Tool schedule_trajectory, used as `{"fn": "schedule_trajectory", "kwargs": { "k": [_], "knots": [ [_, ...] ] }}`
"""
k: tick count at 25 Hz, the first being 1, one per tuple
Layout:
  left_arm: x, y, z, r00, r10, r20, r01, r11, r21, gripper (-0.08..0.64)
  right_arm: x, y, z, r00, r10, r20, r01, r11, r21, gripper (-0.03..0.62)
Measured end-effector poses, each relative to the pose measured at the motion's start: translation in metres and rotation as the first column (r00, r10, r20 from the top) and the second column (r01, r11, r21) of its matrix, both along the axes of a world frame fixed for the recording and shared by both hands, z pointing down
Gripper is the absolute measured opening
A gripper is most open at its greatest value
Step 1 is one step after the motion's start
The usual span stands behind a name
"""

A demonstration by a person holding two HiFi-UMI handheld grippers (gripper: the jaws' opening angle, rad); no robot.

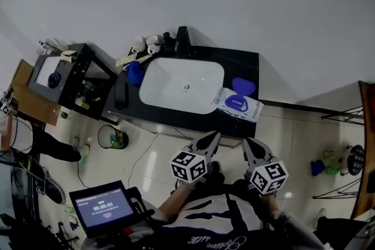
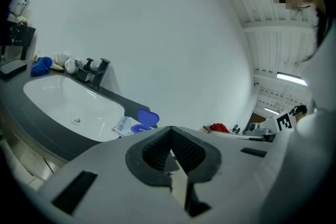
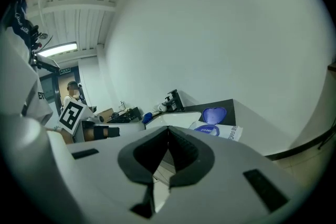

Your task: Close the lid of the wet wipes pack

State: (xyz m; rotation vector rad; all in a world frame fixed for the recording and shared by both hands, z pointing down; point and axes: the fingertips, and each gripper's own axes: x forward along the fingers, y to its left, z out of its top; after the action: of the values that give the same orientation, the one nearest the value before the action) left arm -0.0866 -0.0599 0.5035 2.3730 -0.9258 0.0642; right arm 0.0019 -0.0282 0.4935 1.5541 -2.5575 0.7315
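White wet wipes pack, blue heart-shaped lid raised, left hand-held gripper, right hand-held gripper, both closed, empty

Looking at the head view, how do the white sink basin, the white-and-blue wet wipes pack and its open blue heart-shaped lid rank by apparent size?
1. White sink basin, clearly largest.
2. White-and-blue wet wipes pack.
3. Its open blue heart-shaped lid, smallest.
All sit on one black counter, so nearness hardly skews this.
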Motion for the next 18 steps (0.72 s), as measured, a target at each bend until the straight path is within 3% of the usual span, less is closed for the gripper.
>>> {"fn": "schedule_trajectory", "kwargs": {
  "k": [7, 12, 18],
  "knots": [
    [0.014, 0.004, 0.004, 0.999, 0.041, 0.011, -0.04, 0.999, -0.032, 0.001, 0.017, 0.002, -0.008, 0.999, 0.039, -0.018, -0.039, 0.999, -0.006, -0.002],
    [0.022, -0.033, 0.043, 0.998, 0.043, 0.052, -0.038, 0.996, -0.083, 0.0, 0.03, -0.04, 0.023, 0.999, 0.035, -0.003, -0.035, 0.999, -0.038, -0.002],
    [0.031, -0.058, 0.04, 0.997, -0.018, 0.081, 0.029, 0.992, -0.126, 0.001, 0.047, -0.067, 0.009, 0.999, -0.023, -0.023, 0.021, 0.998, -0.054, -0.002]
  ]
}}
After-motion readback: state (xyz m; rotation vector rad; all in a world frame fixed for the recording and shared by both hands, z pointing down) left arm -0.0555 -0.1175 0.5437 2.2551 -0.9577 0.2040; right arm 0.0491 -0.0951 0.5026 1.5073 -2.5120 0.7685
